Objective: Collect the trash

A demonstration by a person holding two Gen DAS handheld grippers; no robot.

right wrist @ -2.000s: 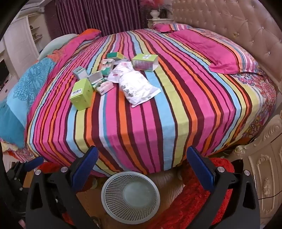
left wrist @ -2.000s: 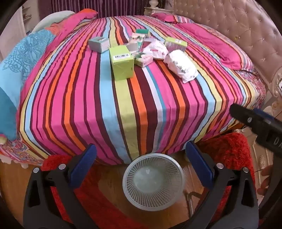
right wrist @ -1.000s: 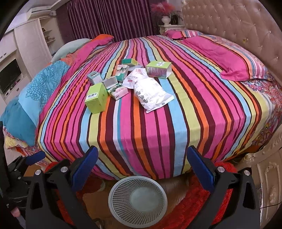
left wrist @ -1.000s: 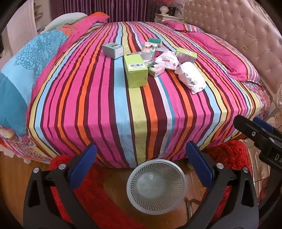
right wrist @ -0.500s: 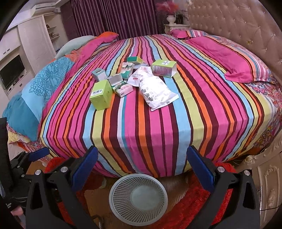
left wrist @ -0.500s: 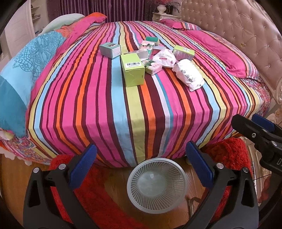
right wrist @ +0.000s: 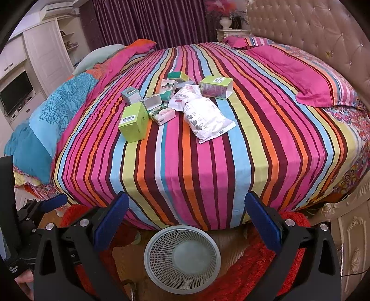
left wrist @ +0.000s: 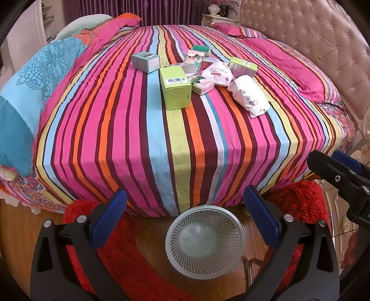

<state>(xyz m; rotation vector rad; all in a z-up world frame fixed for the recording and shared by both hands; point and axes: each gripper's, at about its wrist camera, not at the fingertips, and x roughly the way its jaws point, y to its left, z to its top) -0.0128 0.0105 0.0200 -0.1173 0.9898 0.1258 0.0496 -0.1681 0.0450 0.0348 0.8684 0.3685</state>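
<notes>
A home bedroom is shown: a bed [right wrist: 185, 143] with a striped cover is backed by a tufted headboard [right wrist: 312, 30], pillows [right wrist: 307, 74] are laid on it, and purple curtains [right wrist: 148, 20], white cupboards [right wrist: 44, 53] and a television [right wrist: 15, 92] are seen behind.

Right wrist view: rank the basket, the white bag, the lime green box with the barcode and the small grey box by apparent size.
1. basket, though nearest the camera
2. white bag
3. lime green box
4. grey box
</notes>
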